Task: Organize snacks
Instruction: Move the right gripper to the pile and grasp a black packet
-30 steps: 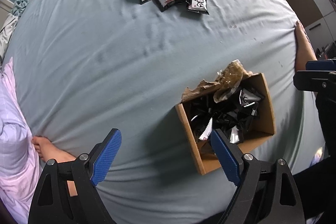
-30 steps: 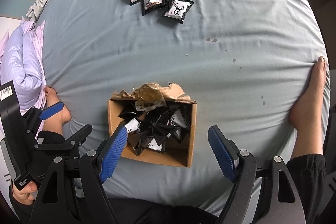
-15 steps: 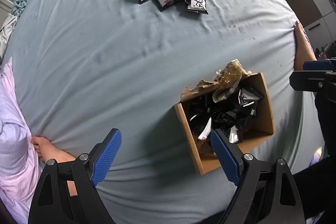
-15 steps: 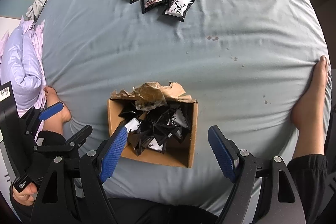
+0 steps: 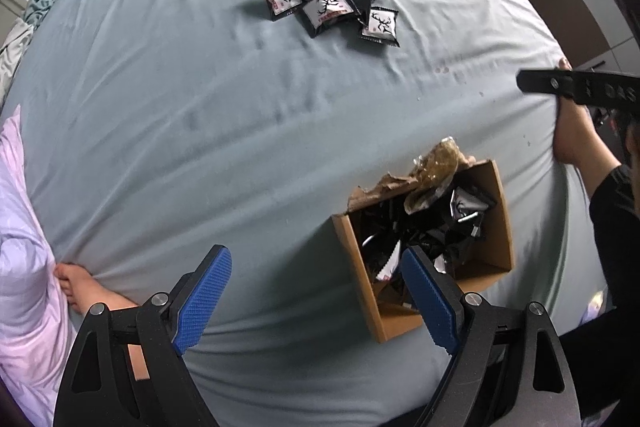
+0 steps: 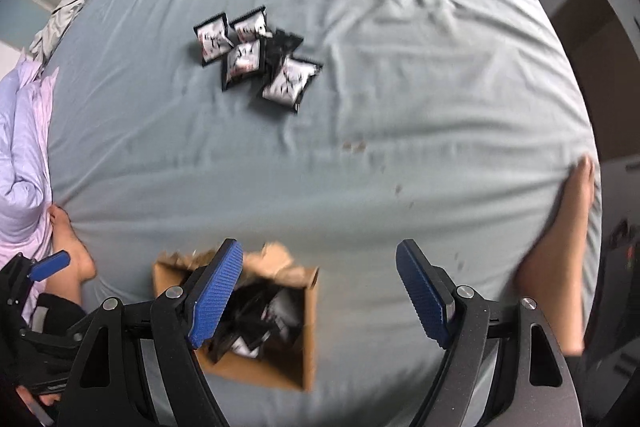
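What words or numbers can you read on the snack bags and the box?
No words can be read.
Snack packets on the bed sheet: a black deer drawing and a small red strip of print, too small to read.
Packets inside the cardboard box: any print is too crumpled and dark to read.
Black bar of the right gripper at the left wrist view's edge: raised marks, not legible.

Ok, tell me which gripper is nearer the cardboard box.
Right, though only narrowly. The right gripper hangs open with one finger over the cardboard box; the left gripper hangs open beside the box, over the sheet.
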